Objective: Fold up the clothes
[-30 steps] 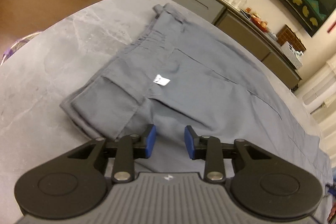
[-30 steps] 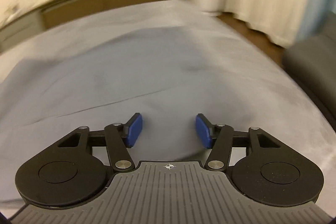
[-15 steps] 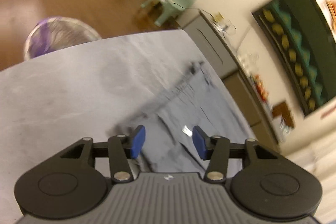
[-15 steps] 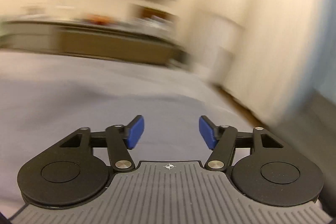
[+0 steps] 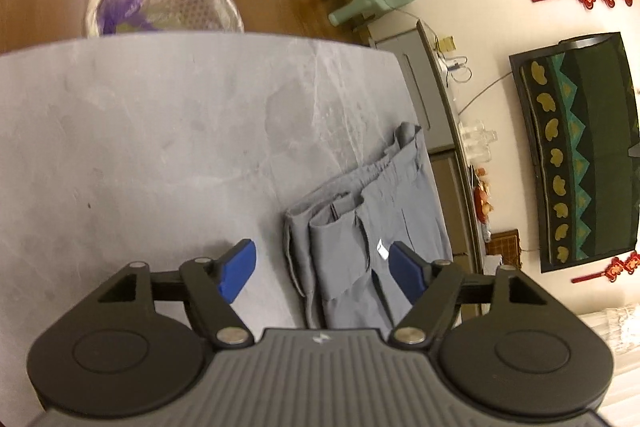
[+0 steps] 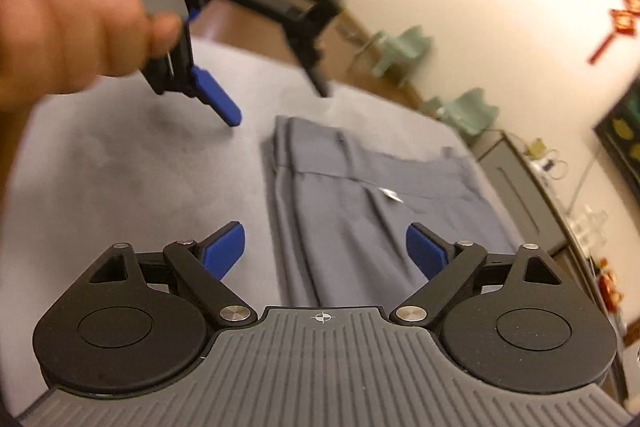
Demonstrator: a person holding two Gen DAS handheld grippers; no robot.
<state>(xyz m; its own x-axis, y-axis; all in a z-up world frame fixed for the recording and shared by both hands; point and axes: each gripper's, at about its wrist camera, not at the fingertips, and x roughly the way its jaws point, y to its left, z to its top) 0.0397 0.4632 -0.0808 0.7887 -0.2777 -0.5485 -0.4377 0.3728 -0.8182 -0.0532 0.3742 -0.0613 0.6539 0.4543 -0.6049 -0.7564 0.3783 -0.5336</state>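
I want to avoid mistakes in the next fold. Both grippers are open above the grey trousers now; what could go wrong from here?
1. The trousers lie in stacked layers at the left edge; a gripper may pinch only the top layer, so the fold could come apart.
2. The left gripper hangs close ahead of the right gripper; they might collide.
3. The trousers reach near the table's far edge and could slide off if dragged.
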